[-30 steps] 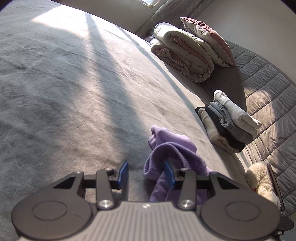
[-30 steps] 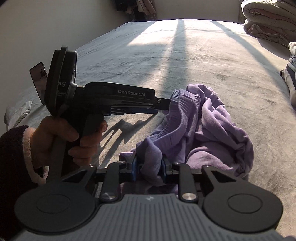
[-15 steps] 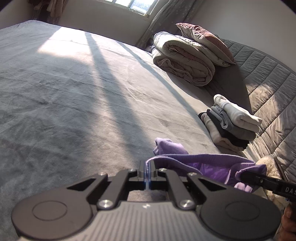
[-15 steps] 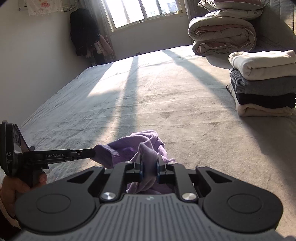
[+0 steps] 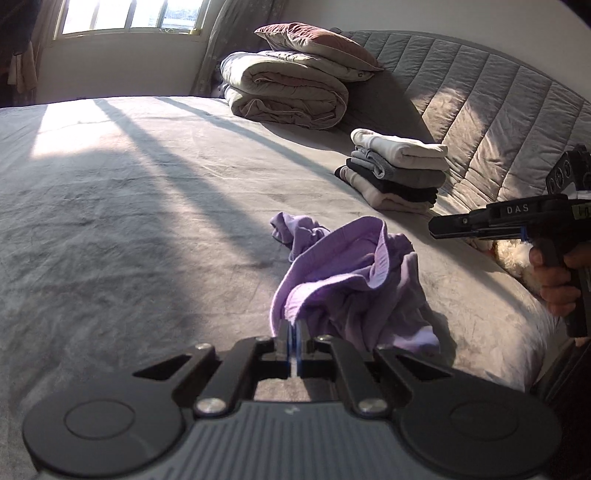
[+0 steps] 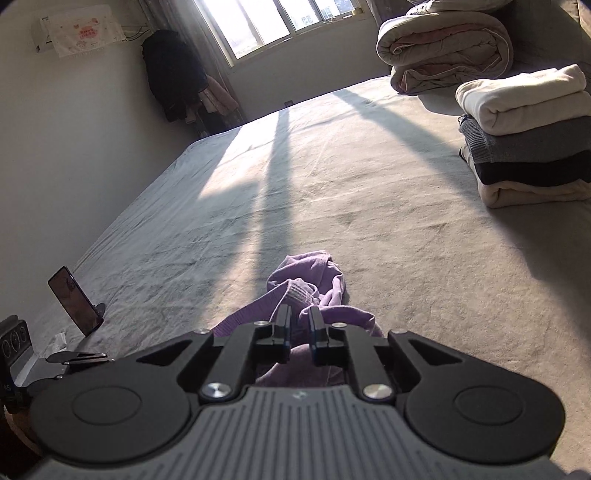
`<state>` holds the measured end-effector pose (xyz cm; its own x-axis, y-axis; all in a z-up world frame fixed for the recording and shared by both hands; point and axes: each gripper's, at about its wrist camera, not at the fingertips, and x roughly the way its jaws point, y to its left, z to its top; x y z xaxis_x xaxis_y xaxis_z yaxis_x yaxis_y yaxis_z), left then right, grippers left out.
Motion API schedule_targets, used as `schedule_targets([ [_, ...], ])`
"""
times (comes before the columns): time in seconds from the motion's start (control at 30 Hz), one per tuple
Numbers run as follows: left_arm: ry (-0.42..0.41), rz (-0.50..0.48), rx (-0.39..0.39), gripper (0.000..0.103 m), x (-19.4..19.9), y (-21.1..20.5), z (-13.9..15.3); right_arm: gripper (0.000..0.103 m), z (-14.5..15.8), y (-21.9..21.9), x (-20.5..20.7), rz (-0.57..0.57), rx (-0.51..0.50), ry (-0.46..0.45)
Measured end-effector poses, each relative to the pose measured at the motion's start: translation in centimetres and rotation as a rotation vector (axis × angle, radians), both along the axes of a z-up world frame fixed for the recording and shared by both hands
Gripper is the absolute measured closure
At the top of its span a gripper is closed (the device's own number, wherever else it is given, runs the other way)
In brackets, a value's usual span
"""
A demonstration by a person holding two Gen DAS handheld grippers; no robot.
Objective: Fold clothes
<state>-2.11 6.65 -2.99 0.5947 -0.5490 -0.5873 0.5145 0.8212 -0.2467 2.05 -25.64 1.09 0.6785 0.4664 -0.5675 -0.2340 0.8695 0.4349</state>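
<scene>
Only right view shows phone [image 6: 75,300], left gripper [image 5: 294,329] clamping purple garment [image 5: 351,280], right gripper [image 6: 300,320] opening around it.

Left gripper [image 5: 294,334] now clamped on purple garment [image 5: 351,280] edge, open a second ago. Right gripper [image 6: 300,325] opening slightly, seemingly off the cloth, garment slumped lower.

A wide bed [image 5: 147,221] with a grey cover fills the room, backed by a quilted grey headboard [image 5: 498,110]. Sunlight enters through a window [image 6: 280,22] in the far wall, casting bright bands and long shadows across the cover. Plain pale walls [image 6: 74,147] enclose the room.
</scene>
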Motion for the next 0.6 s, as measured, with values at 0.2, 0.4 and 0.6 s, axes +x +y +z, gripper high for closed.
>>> schedule_targets([
  [0.2,0.05,-0.048,0.002,0.079,-0.2,0.2,-1.0,0.053,-1.3,2.0,0.6,0.035,0.001,0.056],
  [0.4,0.158,0.103,-0.209,0.067,3.1,3.1,-1.4,0.053,-2.1,3.9,1.7,0.022,-0.017,0.064],
  [0.6,0.258,0.173,-0.294,0.069,5.7,2.3,-3.0,0.06,-3.3,6.1,3.0,-0.027,-0.114,0.081],
])
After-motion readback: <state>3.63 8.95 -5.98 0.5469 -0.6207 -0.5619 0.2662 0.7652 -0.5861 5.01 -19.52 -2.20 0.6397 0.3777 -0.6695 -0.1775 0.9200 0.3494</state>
